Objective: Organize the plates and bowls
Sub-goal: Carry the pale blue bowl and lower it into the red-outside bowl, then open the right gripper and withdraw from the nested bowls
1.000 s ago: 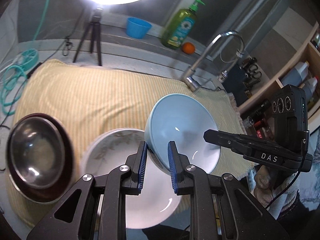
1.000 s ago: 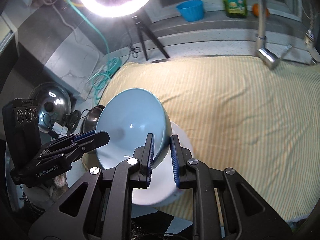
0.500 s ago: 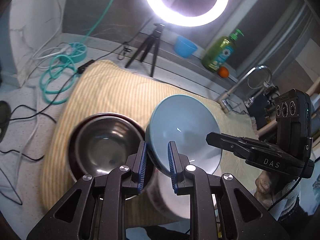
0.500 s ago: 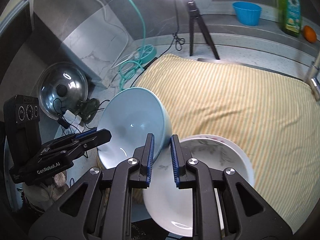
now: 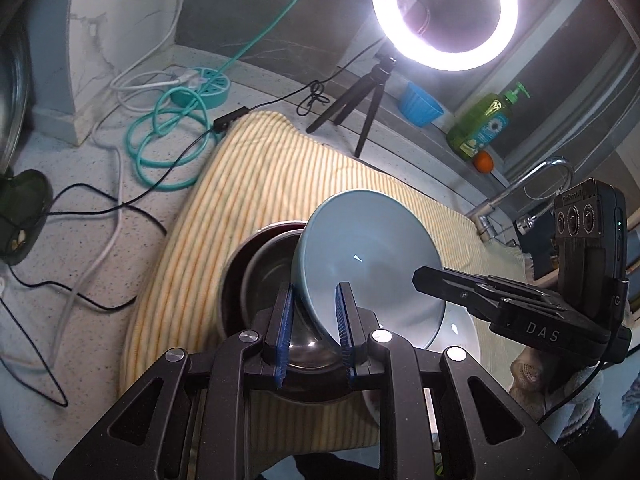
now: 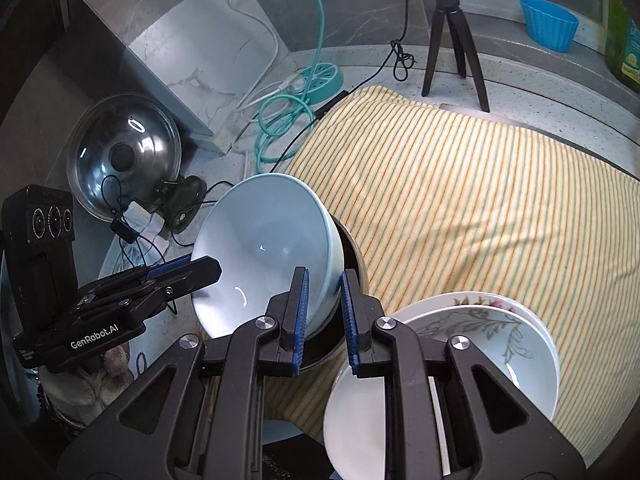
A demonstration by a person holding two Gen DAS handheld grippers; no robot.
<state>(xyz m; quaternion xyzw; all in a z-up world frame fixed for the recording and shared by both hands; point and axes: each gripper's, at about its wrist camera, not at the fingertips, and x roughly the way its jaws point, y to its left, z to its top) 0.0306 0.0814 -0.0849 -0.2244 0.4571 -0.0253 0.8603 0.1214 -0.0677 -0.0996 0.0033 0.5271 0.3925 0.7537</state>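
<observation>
Your left gripper (image 5: 314,300) and right gripper (image 6: 323,286) both clamp the blue bowl's (image 5: 368,252) rim. You hold it tilted over the steel bowl (image 5: 268,276).

A speckled pale countertop (image 5: 100,240) is seen, with a yellow striped cloth (image 6: 460,200) spread over part of it. On the cloth, a dark bowl holding a steel bowl (image 5: 272,264) is set near the front edge, and 1 white floral plate (image 6: 500,332) lies just beside it. Directly on the counter are found a coiled teal cable (image 5: 164,140), a black tripod (image 6: 452,32), black wires (image 5: 60,220) and a steel lid (image 6: 124,156) leaned at the wall.
</observation>
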